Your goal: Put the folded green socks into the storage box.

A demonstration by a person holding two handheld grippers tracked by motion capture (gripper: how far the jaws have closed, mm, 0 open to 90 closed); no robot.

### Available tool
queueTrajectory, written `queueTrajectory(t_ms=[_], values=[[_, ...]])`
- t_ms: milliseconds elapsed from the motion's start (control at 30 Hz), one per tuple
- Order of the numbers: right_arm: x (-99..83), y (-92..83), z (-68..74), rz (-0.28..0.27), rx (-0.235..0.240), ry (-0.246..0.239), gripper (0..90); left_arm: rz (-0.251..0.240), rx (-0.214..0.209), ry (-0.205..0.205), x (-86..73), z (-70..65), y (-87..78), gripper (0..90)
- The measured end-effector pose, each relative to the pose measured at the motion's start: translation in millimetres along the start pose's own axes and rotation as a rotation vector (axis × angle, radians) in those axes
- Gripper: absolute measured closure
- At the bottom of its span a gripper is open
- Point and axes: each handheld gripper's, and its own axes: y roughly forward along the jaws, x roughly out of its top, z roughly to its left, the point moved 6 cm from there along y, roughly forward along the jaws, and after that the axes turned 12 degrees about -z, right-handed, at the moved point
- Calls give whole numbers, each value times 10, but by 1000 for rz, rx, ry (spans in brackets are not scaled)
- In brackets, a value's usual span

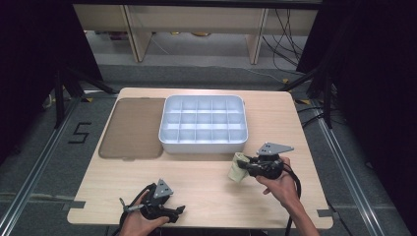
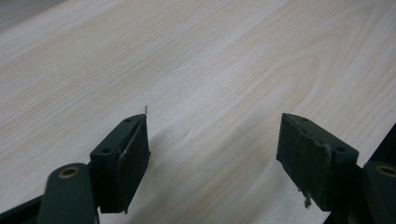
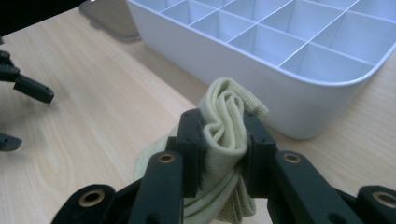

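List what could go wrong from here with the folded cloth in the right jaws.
1. The pale yellow cloth is pinched by one bunched fold in the right gripper; loose layers hang below and may slip out or unfold.
2. The hanging part could catch the rim of the white divided tray just ahead.
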Motion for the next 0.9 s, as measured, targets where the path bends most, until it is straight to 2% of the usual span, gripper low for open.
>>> queueTrajectory(t_ms=[67,100,133,200,233,300,367,433,467,533,567,600,667,733,900], values=[[47,12,-55,-16,-5,-13,729,0,-1,16,13,12,-9,246],[62,21,-65,-22,8,-1,729,-4,-1,5,15,8,-11,244],[90,10,-94,-21,-14,-12,729,-4,2,6,15,14,-12,244],[122,9,-102,-15,-21,8,729,-7,4,3,17,20,-16,243],[145,23,-141,-26,-26,-13,729,-9,1,-4,19,18,-17,242],[180,27,-161,-21,-45,5,729,-8,1,0,19,21,-20,242],[221,37,-200,-23,-50,-21,729,-4,6,1,11,26,-15,242],[260,34,-204,-16,-52,-31,730,-2,3,2,12,22,-13,243],[279,49,-179,-28,-45,-12,729,-1,3,10,17,26,-17,243],[334,40,-203,-19,-53,-37,729,-4,7,3,17,29,-14,243],[357,38,-191,-12,-61,-21,729,-3,4,6,15,30,-15,242],[410,48,-222,-20,-68,-46,729,-5,3,-5,13,22,-13,243],[453,43,-232,-18,-74,-55,730,-4,2,2,15,21,-16,242],[490,47,-236,-22,-84,-43,729,-5,1,1,16,14,-16,242],[576,65,-307,-3,-85,-56,730,-7,-3,10,26,14,-26,242]])
